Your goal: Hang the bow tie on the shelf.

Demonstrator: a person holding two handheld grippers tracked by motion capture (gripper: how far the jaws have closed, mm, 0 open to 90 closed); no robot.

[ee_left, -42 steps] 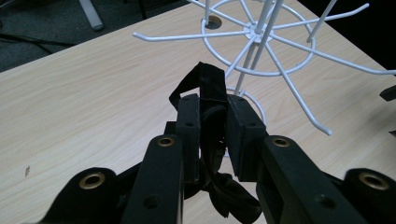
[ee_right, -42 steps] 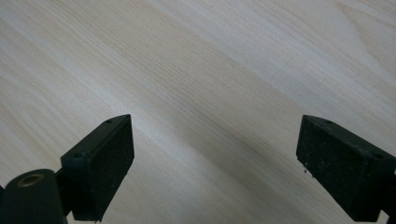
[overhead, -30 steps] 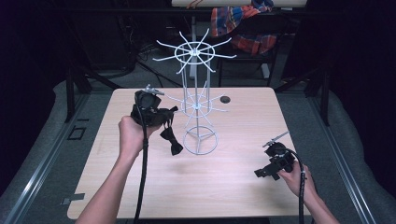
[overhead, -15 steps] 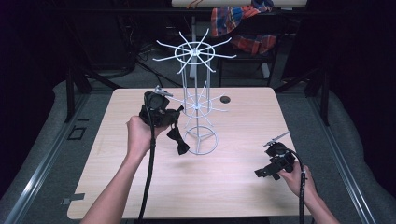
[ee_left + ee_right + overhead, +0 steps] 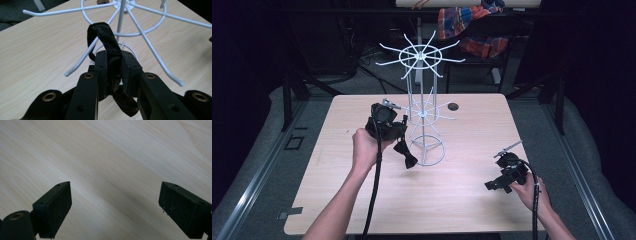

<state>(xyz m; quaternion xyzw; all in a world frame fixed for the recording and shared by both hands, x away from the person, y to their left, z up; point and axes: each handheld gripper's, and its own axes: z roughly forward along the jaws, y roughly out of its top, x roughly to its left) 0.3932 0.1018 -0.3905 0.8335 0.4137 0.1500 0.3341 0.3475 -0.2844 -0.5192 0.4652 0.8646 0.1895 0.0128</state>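
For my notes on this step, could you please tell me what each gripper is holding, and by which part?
The left gripper pinches a black bow tie by its strap loop, near the white wire rack. The right gripper is open over the table, holding nothing.

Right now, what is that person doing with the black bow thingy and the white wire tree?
A person's left gripper is shut on the strap of a black bow tie, holding the strap's loop by a lower arm of the white wire rack, seemingly to hang it. The right gripper rests open over the wooden table, holding nothing.
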